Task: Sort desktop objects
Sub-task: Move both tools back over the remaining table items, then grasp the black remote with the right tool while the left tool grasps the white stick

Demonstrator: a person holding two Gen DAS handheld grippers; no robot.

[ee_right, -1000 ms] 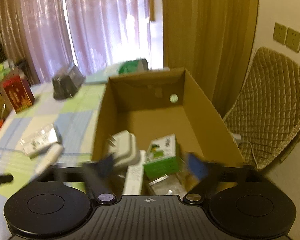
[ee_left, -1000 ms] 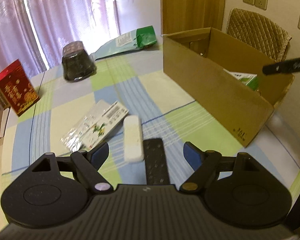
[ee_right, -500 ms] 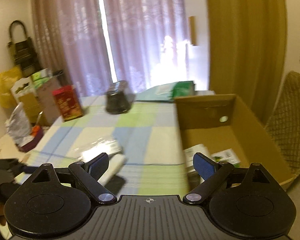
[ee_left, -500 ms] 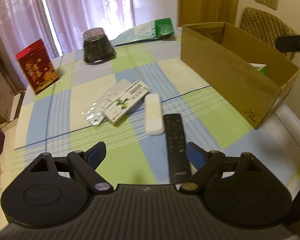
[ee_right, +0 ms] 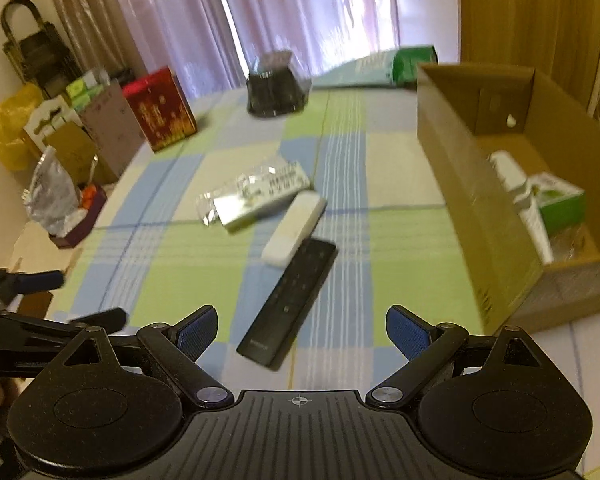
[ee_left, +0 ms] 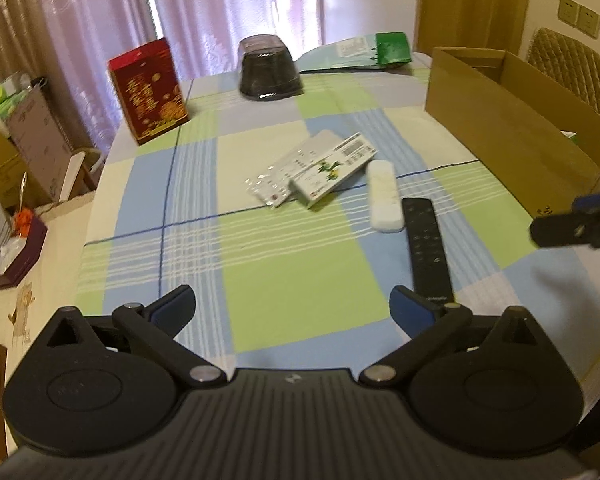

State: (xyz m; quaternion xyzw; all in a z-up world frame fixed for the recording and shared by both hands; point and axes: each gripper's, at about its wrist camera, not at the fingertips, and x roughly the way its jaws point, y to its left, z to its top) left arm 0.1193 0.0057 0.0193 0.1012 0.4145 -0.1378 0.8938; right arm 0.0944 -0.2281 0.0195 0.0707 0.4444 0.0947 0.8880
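Right wrist | 1 black remote | 1 white remote | 1 cardboard box

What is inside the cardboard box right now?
The cardboard box holds a green-and-white carton and a white item. Its near wall hides whatever lies against it.

Both tools wide open, empty

The near half of the desk lies bare on the left; a black remote and a white stick lie touching right of centre; two flat packets sit just beyond them; a cardboard box walls the right edge; a red box and a dark tub stand far back.
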